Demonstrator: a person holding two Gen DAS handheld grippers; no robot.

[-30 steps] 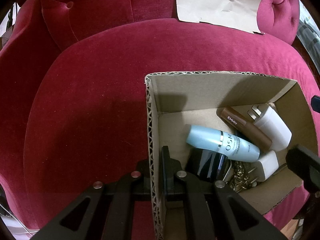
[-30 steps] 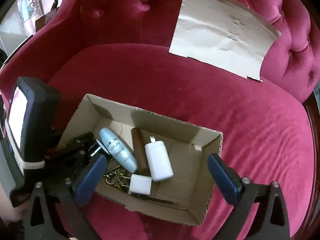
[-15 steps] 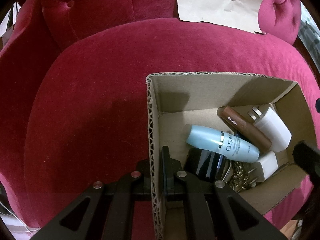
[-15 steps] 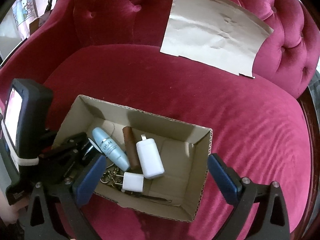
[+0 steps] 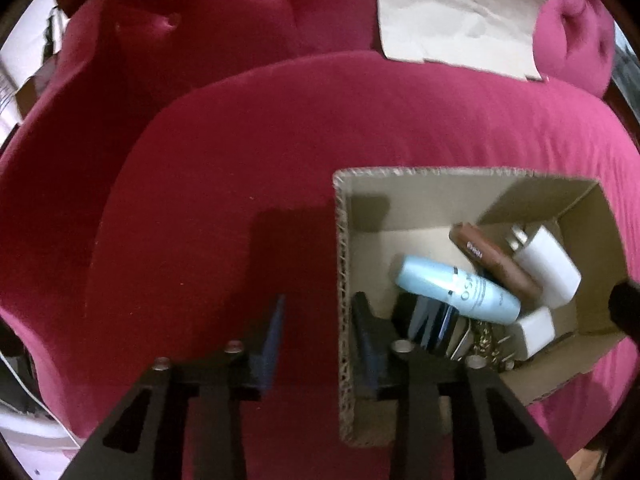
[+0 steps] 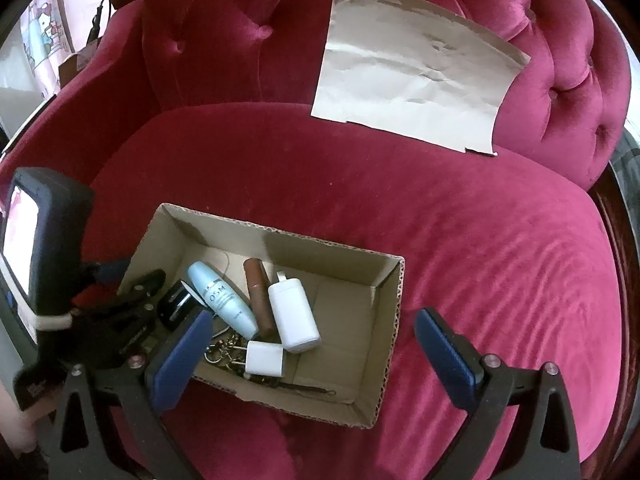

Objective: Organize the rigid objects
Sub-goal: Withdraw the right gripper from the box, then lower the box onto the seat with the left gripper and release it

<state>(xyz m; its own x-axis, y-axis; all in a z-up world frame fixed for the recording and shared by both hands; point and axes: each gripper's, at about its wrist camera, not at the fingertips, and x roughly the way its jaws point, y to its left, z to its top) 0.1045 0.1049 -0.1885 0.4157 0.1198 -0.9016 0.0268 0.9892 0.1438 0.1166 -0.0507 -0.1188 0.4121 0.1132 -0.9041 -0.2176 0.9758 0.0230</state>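
Left gripper [image 5: 318, 334] has just been opening: jaws that pinched the box [image 6: 352, 248] left wall earlier now stand apart, wall still between them, pads off it. One finger [image 5: 272, 334] outside over the red seat [image 5: 224, 208], the other inside. Right gripper [image 6: 312, 354] spread wide, empty, hovering over the near right part of the box, little changed. Box sits on the seat, near left. Inside, at its left end: blue bottle [image 6: 222, 300], brown tube [image 6: 258, 296] beside it, white bottle [image 6: 292, 316] right of the tube, white charger [image 6: 264, 358] nearer, black jar [image 6: 176, 304] at far left, keys [image 6: 222, 350] underneath. Right half of box floor bare. Brown paper sheet [image 6: 412, 88] leans on the backrest, far right.
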